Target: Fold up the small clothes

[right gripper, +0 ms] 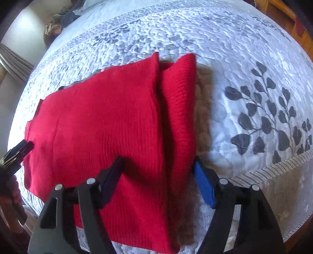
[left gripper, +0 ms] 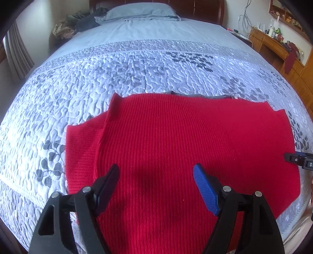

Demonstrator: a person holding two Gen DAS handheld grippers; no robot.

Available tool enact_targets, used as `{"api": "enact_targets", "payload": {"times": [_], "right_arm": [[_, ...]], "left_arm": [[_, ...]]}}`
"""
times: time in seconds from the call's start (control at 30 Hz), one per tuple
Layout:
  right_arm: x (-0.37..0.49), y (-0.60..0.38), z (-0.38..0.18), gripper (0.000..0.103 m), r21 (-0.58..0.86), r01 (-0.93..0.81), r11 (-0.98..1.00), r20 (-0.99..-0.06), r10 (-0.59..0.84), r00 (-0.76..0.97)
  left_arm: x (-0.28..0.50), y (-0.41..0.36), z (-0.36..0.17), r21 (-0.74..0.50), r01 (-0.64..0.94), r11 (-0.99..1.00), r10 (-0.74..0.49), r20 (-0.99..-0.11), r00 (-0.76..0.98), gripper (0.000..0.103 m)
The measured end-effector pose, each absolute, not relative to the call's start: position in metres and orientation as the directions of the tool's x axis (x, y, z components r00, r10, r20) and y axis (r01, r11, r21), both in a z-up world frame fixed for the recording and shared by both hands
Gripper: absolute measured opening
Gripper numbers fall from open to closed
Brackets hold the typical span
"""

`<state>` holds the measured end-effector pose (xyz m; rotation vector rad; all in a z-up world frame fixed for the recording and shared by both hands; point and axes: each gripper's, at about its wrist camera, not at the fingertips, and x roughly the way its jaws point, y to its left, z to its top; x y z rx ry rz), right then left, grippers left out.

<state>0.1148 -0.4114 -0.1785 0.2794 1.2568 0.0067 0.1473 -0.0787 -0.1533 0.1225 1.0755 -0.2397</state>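
Observation:
A red ribbed knit garment (left gripper: 176, 140) lies flat on the quilted bedspread (left gripper: 137, 64), a grey inner edge showing at its far side. My left gripper (left gripper: 156, 175) is open just above its near middle, holding nothing. In the right wrist view the garment (right gripper: 97, 127) has its right side folded over into a raised flap (right gripper: 180, 109). My right gripper (right gripper: 158, 172) is open, its jaws straddling the near end of that flap without closing on it. The right gripper's tip shows at the left wrist view's right edge (left gripper: 299, 159); the left gripper shows at the right wrist view's left edge (right gripper: 17, 154).
The bed's near edge (right gripper: 273, 170) runs under the right gripper. A pillow (left gripper: 140, 11) and a heap of clothes (left gripper: 82, 21) lie at the headboard. A wooden desk (left gripper: 273, 45) with clutter stands to the right. Curtains (left gripper: 17, 52) hang at the left.

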Motion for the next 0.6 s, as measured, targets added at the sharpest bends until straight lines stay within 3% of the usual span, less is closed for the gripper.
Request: {"api": "enact_targets", "payload": {"times": [0.17, 0.27, 0.33, 0.4, 0.6], "right_arm": [[0.116, -0.415, -0.18, 0.058, 0.26, 0.15, 0.954, -0.925, 0.202, 0.322], [0.116, -0.415, -0.177, 0.048, 0.279, 0.151, 0.949, -0.921, 0.219, 0.323], [0.115, -0.414, -0.176, 0.036, 0.296, 0.15, 0.943, -0.916, 0.237, 0.323], [0.115, -0.413, -0.176, 0.032, 0.305, 0.163, 0.938, -0.916, 0.242, 0.321], [0.12, -0.415, -0.184, 0.039, 0.317, 0.202, 0.927, -0.92, 0.248, 0.305]], "left_arm": [[0.15, -0.078, -0.165, -0.047, 0.267, 0.962, -0.162, -0.89, 0.426, 0.078], [0.151, -0.077, -0.168, -0.044, 0.274, 0.961, -0.164, -0.888, 0.43, 0.079], [0.151, -0.078, -0.169, -0.047, 0.278, 0.96, -0.168, -0.886, 0.432, 0.079], [0.151, -0.077, -0.169, -0.05, 0.281, 0.959, -0.172, -0.886, 0.431, 0.079], [0.151, -0.076, -0.171, -0.055, 0.296, 0.954, -0.185, -0.883, 0.432, 0.081]]}}
